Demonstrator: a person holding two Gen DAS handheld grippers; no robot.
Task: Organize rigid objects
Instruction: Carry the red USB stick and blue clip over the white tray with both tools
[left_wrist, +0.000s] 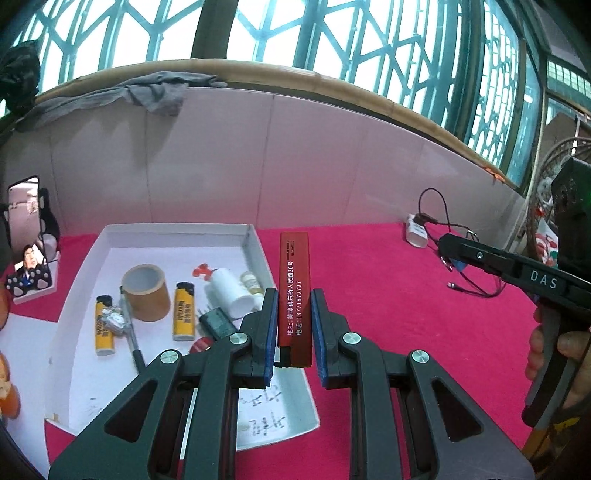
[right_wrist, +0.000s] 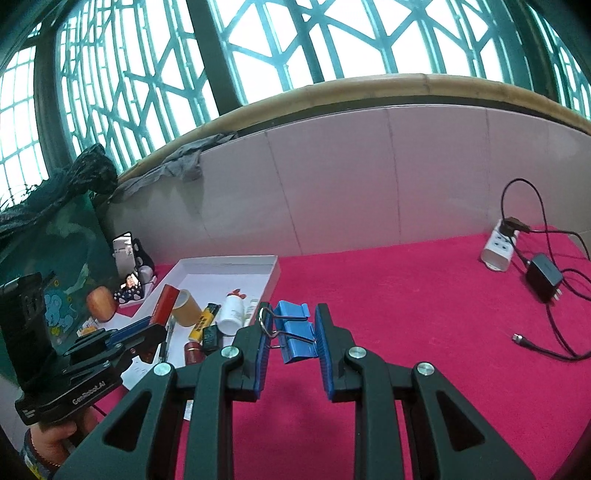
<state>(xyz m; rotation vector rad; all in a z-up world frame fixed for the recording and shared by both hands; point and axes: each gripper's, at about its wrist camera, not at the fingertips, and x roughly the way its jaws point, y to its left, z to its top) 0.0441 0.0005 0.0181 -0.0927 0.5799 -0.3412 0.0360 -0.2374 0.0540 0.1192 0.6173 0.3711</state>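
My left gripper (left_wrist: 293, 295) is shut on a long red box (left_wrist: 294, 295) with white print, held above the right edge of the white tray (left_wrist: 147, 230). The right wrist view shows that red box (right_wrist: 164, 301) sticking up from the left gripper (right_wrist: 147, 326) over the tray (right_wrist: 225, 263). My right gripper (right_wrist: 291, 325) is shut on a blue binder clip (right_wrist: 295, 332) just above the red cloth, right of the tray. The tray holds a tape roll (left_wrist: 146, 293), two yellow lighters (left_wrist: 184, 312), a white bottle (left_wrist: 231, 290) and a pen (left_wrist: 129, 325).
A phone on a paw-print stand (left_wrist: 27, 240) stands left of the tray. A white power strip (right_wrist: 500, 245) with a black charger (right_wrist: 543, 278) and cables lies at the right on the red cloth (right_wrist: 406, 295). A white wall panel runs behind the table.
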